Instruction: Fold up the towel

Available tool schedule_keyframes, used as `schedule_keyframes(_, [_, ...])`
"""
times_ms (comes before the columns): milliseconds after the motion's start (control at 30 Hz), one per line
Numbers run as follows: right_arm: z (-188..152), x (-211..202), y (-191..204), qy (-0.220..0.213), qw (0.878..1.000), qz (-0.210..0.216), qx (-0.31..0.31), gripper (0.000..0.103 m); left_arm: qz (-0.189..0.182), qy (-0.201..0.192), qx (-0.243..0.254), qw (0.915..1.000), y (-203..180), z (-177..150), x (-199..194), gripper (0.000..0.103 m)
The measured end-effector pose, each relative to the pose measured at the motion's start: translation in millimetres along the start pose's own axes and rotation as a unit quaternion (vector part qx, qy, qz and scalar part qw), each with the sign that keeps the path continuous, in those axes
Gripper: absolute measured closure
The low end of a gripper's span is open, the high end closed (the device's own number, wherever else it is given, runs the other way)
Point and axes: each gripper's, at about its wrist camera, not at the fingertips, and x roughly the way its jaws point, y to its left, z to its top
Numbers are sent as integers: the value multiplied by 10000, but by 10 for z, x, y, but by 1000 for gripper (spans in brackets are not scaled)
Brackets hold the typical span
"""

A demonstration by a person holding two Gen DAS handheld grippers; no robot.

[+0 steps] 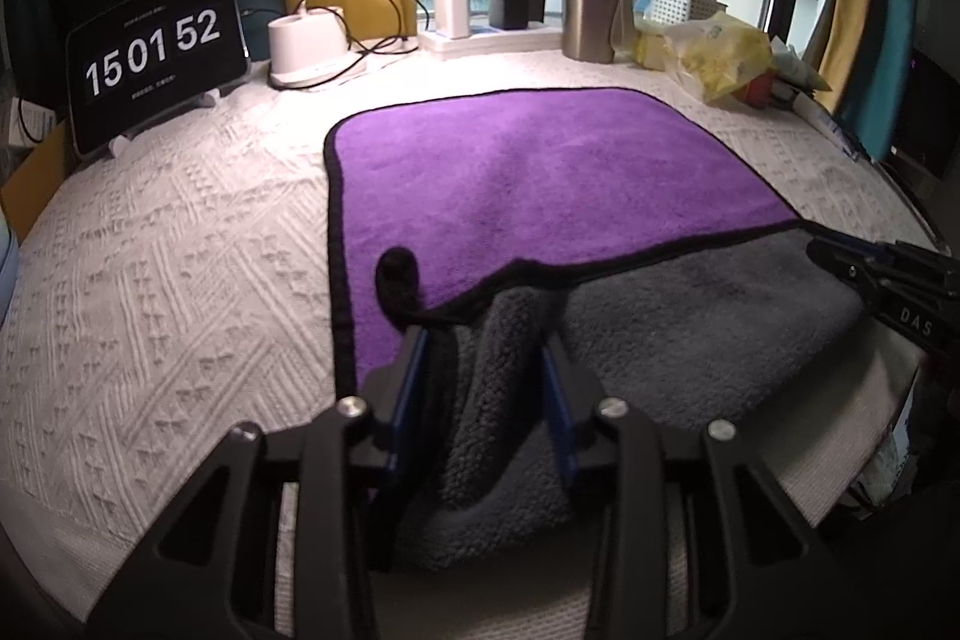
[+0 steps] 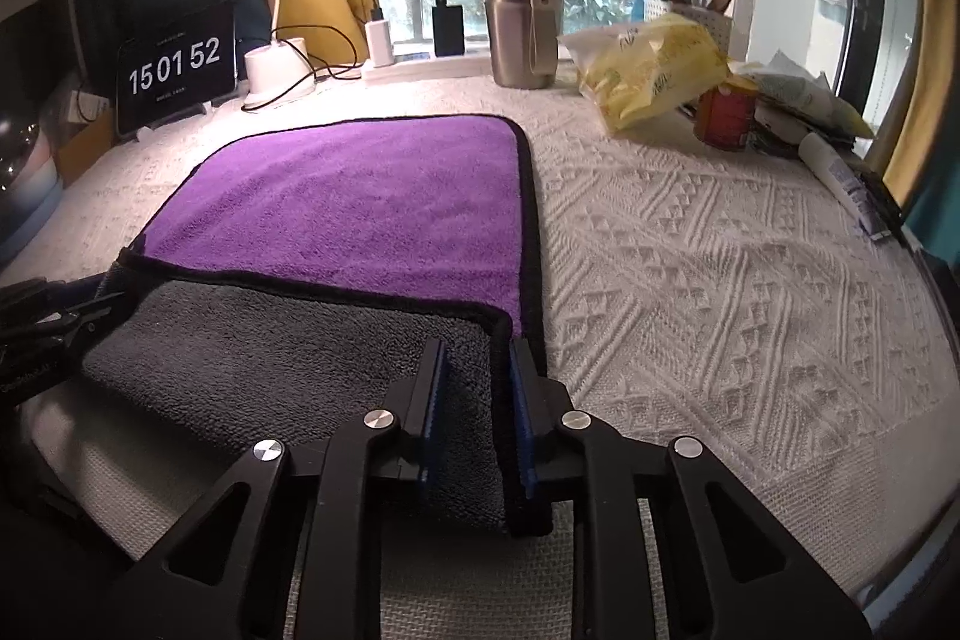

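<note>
A towel, purple on top [image 1: 528, 172] and grey underneath, with a black hem, lies on the white textured cloth. Its near edge is lifted and turned over, so the grey side [image 1: 690, 328] shows toward me. My left gripper [image 1: 486, 340] is shut on the near left corner, with bunched grey fabric between its blue pads. My right gripper [image 2: 477, 358] is shut on the near right corner of the towel [image 2: 372, 220], the hem between its pads. Each gripper shows at the edge of the other view: the right one [image 1: 888, 280], the left one [image 2: 54, 316].
At the back stand a clock display [image 1: 156, 52], a white lamp base [image 1: 306, 46] with cables, a charger [image 1: 450, 10], a steel tumbler [image 1: 591, 4] and a yellow bag [image 1: 714, 52]. A red can [image 2: 729, 112] and a tube [image 2: 840, 178] lie at the right.
</note>
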Motion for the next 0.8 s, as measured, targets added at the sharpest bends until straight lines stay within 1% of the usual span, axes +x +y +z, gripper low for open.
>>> schedule_keyframes(100, [2,0,19,-2,10000,-26,-70,81,12,-40,36,10000,-8,-10,-6,66])
schedule_keyframes(133, [-4,-3,25,-31,9999,-30,-105,83,-13,-62,16,10000,-5,-15,-9,67])
schedule_keyframes(167, [-13,-7,27,-65,9999,2,-116,87,-36,-83,1,10000,-1,-18,-12,70])
schedule_keyframes(200, [-18,-9,24,-83,9999,51,-104,94,-97,-95,-3,9999,-2,-19,-20,80])
schedule_keyframes(233, [-17,-22,24,-112,9999,66,-89,96,-118,-112,-3,9999,-5,-21,-33,84])
schedule_keyframes(333, [-9,-76,34,-204,9997,54,-130,98,-172,-155,-5,9997,-4,-15,-76,90])
schedule_keyframes(500, [30,-251,68,-496,9985,13,-220,98,-250,-248,-101,9993,12,8,-167,90])
schedule_keyframes(800, [155,-460,121,-892,9955,-20,-315,98,-344,-609,-114,9975,9,151,-408,90])
